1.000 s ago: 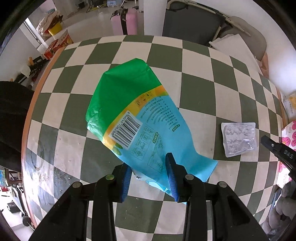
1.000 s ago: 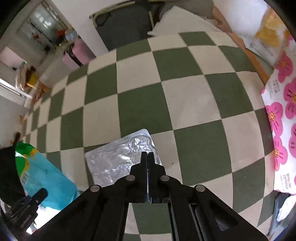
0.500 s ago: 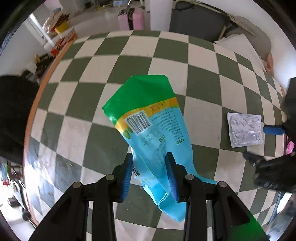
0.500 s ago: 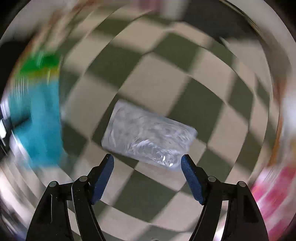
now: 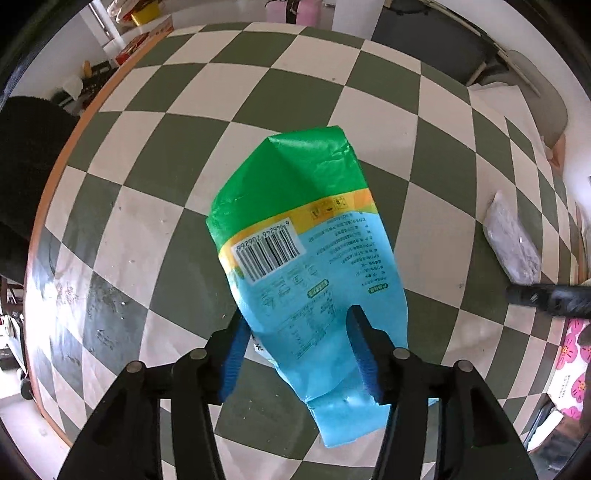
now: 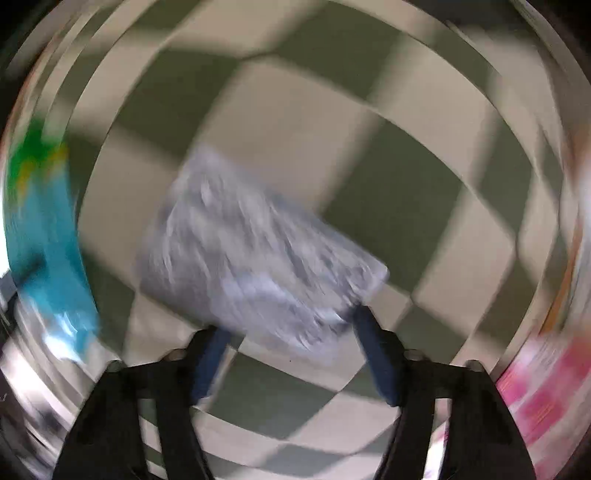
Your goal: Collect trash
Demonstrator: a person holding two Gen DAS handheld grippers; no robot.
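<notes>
A green and blue snack bag (image 5: 306, 254) with a barcode hangs above the checkered table (image 5: 177, 155). My left gripper (image 5: 299, 347) is shut on the bag's blue lower part, one blue pad on each side. A silver foil packet (image 6: 255, 251) lies on the table in the blurred right wrist view. My right gripper (image 6: 291, 350) is open, its blue fingers either side of the packet's near edge. The packet also shows at the right of the left wrist view (image 5: 511, 236), with the right gripper's black tip (image 5: 546, 295) just below it.
The table's orange rim (image 5: 74, 136) curves along the left. A pink flowered bag (image 5: 572, 354) sits at the right edge. A dark chair (image 5: 443, 40) and pink suitcases (image 5: 284, 11) stand beyond the far edge. The green and blue bag shows blurred at the left of the right wrist view (image 6: 44, 221).
My left gripper has lifted the snack bag off the table and raised it. My right gripper has opened from shut and moved fast up to the foil packet, now straddling its near edge.
</notes>
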